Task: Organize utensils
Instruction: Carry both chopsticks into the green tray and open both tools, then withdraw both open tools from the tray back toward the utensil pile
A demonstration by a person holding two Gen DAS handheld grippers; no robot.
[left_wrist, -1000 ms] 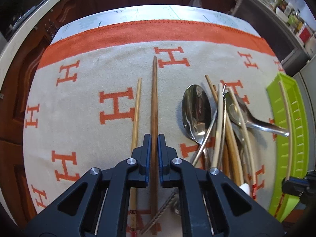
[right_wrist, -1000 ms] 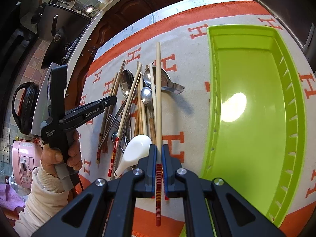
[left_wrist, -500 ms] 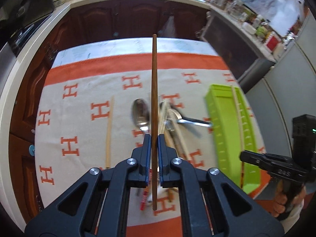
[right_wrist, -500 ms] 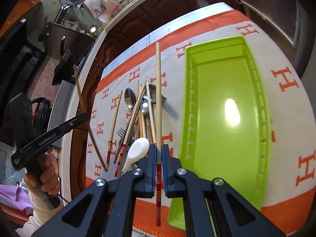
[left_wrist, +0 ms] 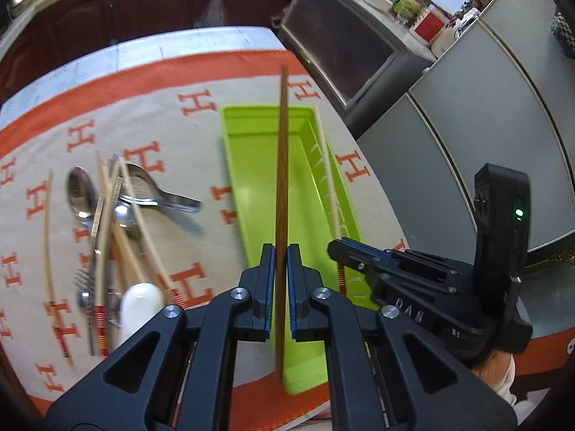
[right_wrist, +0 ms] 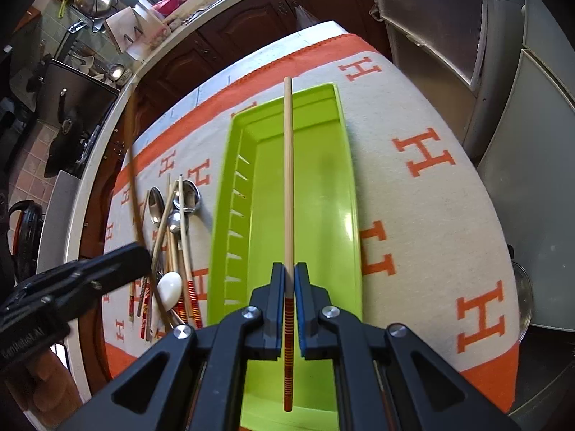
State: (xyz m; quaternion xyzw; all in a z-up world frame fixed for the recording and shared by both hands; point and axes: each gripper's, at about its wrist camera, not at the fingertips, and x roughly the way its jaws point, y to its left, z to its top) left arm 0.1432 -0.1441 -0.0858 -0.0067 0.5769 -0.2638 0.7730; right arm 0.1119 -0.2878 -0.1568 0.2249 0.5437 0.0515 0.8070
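Utensils [left_wrist: 118,237] lie heaped on the H-patterned cloth [right_wrist: 424,194], left of the green tray [right_wrist: 345,194]: metal spoons, a fork, a white spoon [left_wrist: 138,305] and several chopsticks. The left gripper [left_wrist: 281,280] is pinching 1 dark brown chopstick [left_wrist: 282,186] above the tray's length. The right gripper [right_wrist: 288,287] is pinching 1 pale chopstick with a red-striped end [right_wrist: 288,186], also above the tray. In the left wrist view the right gripper sits just right of the left one.
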